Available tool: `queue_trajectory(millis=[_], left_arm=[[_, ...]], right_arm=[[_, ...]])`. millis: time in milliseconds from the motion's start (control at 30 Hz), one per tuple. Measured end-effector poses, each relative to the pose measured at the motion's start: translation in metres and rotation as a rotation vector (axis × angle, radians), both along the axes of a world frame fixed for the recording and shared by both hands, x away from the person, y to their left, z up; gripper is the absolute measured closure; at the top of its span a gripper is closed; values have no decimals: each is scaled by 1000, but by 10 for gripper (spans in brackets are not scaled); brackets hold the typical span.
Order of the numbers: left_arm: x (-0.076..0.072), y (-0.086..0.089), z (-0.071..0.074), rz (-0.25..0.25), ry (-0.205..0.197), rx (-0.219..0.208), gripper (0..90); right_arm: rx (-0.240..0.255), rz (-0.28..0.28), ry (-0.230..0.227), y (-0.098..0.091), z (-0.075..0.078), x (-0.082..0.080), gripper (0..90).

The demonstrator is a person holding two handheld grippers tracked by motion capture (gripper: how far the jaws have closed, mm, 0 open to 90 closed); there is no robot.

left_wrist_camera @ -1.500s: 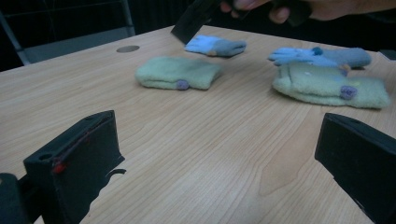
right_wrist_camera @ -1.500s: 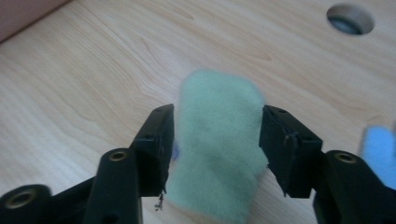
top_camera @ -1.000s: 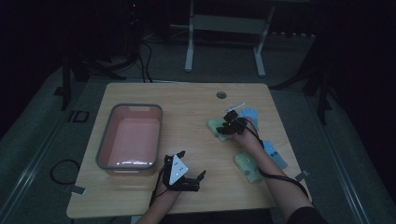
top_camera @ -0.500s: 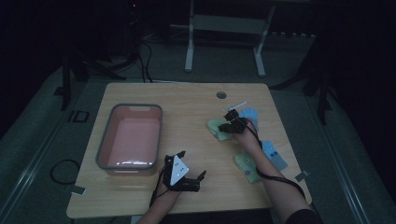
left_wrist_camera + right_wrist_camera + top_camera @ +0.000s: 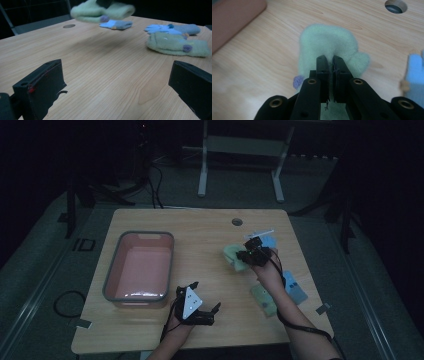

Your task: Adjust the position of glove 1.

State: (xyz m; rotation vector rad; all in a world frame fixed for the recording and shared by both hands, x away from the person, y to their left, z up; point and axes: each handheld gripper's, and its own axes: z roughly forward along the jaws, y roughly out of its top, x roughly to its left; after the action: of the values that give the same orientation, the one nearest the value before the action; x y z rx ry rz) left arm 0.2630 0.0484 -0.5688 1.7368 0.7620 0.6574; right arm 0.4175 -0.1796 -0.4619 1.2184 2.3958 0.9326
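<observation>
My right gripper is shut on a pale green fleece mitten and holds it just above the table, right of centre. In the right gripper view the jaws pinch the mitten near its middle, and its cuff and thumb hang below. My left gripper rests near the table's front edge, open with nothing between its jaws. From the left gripper view the held mitten hangs in the air at the far side.
A pink tub stands on the left half of the table. A second green mitten and a blue mitten lie by my right forearm. Another blue mitten lies behind the right gripper. A cable hole is near the far edge.
The right gripper has closed on the green mitten, then risen and shifted left with it, lifting it off the table. The left gripper has stayed where it was.
</observation>
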Motion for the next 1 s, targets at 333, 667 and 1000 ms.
queue_trajectory(millis=[333, 667, 1000], left_arm=[[-2, 0, 0, 10, -19, 3, 3], [-2, 1, -1, 17, -24, -10, 4], [-3, 0, -1, 15, -31, -3, 3]], right_arm=[[72, -66, -49, 6, 16, -63, 854], [151, -179, -18, 16, -14, -90, 854], [101, -254, 42, 34, -63, -88, 852]])
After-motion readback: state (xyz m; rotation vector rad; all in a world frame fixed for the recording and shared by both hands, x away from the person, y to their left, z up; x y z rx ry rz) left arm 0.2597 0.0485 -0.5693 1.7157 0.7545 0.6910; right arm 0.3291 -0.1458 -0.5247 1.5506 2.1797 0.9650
